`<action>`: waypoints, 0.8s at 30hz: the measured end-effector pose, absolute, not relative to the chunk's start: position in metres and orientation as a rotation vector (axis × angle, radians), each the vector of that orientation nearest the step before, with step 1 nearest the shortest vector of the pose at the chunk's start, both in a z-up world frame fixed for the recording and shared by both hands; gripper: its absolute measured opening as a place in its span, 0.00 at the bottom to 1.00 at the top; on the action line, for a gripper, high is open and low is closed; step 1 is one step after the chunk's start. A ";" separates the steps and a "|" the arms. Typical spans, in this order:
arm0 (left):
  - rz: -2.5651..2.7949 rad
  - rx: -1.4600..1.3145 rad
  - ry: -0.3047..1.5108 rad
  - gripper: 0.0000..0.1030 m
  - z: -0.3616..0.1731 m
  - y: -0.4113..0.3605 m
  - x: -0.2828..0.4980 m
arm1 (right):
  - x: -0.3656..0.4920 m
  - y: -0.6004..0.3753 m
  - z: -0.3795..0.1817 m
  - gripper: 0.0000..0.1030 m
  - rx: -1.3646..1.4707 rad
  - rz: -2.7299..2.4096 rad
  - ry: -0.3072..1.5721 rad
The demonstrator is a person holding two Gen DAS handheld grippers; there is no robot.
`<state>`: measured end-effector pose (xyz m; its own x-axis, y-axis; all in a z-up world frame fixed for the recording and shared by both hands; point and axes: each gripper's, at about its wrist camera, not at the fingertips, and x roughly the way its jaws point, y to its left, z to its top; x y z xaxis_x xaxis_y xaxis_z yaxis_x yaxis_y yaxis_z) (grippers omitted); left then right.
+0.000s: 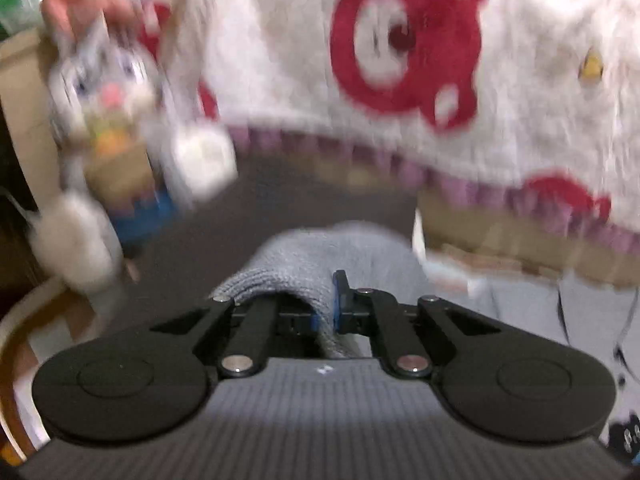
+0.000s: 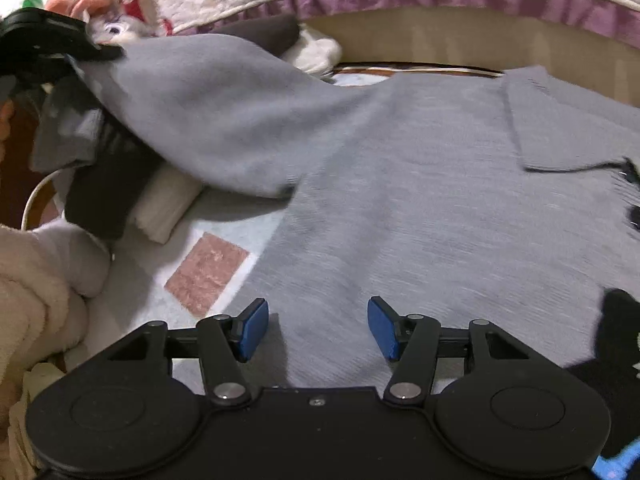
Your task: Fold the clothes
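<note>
One sleeve (image 2: 208, 120) of the grey sweater (image 2: 420, 220) is clamped in the left gripper (image 1: 334, 312); fold it inward next. Right gripper (image 2: 318, 328) hovers released above the hem.

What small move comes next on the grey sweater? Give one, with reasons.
Probably carry the sleeve across onto the grey sweater: the left gripper is shut on its cuff, lifted, while the body lies flat. The right gripper hangs open above the hem.
</note>
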<state>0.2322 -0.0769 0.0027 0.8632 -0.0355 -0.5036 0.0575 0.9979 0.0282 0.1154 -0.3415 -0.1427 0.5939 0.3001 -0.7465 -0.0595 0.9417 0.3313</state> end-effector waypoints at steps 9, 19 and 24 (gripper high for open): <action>0.078 0.085 0.451 0.06 0.002 -0.062 0.258 | 0.092 -0.334 -0.153 0.66 0.102 0.262 0.897; -0.200 0.302 0.378 0.06 0.006 -0.145 0.227 | 0.090 -0.327 -0.152 0.70 0.153 0.228 0.864; -0.533 0.267 0.404 0.06 0.019 -0.224 0.194 | 0.078 -0.350 -0.135 0.68 0.206 0.156 0.794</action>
<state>0.1938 -0.2240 0.0187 0.7859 -0.4366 -0.4379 0.5398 0.8298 0.1415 0.0781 -0.3501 -0.1345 0.6915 0.2153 -0.6895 -0.0609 0.9685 0.2414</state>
